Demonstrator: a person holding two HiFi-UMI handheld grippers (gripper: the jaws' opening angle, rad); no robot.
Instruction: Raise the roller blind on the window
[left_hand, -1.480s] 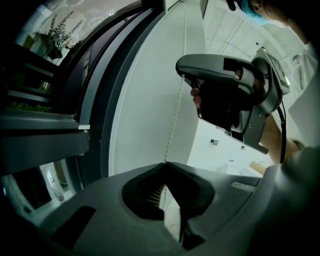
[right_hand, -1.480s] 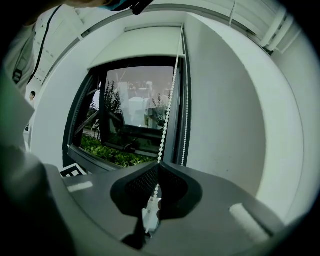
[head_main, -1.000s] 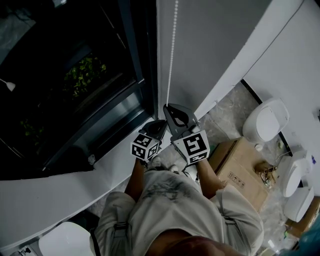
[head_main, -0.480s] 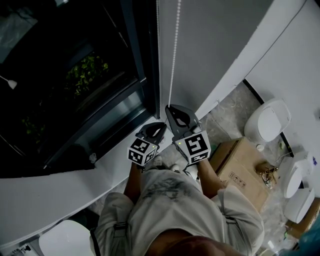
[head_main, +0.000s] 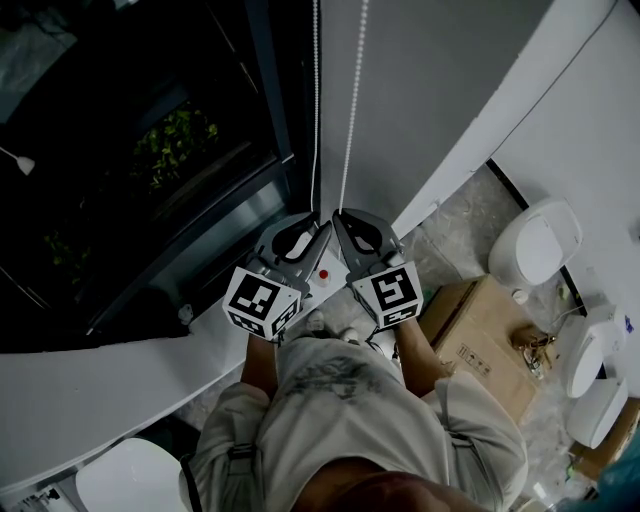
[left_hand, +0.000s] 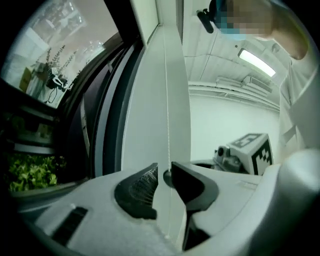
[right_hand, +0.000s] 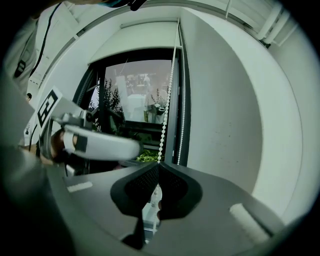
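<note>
Gripping the bead chain (right_hand: 166, 100): right hand-held gripper (right_hand: 158, 165), jaws pressed together on one strand, which rises straight up from their tips.

Left hand-held gripper (left_hand: 164, 172): jaws slightly apart. A thin strand runs upward through the gap, and no contact with either pad can be made out.

Head view: both hand-held grippers side by side, tips nearly touching. Two strands climb above them along the window frame (head_main: 290, 120), the dark window (head_main: 150, 150) to their left and the grey wall (head_main: 430, 100) to their right.

Roller blind (right_hand: 137, 37): seen only in the right gripper view, high above that hand-held gripper, covering the top of the window.

Plants (left_hand: 30, 172): left of the left hand-held gripper, beyond the glass.

Cardboard box (head_main: 480, 340): seen only in the head view, on the floor to the right of the right hand-held gripper.
</note>
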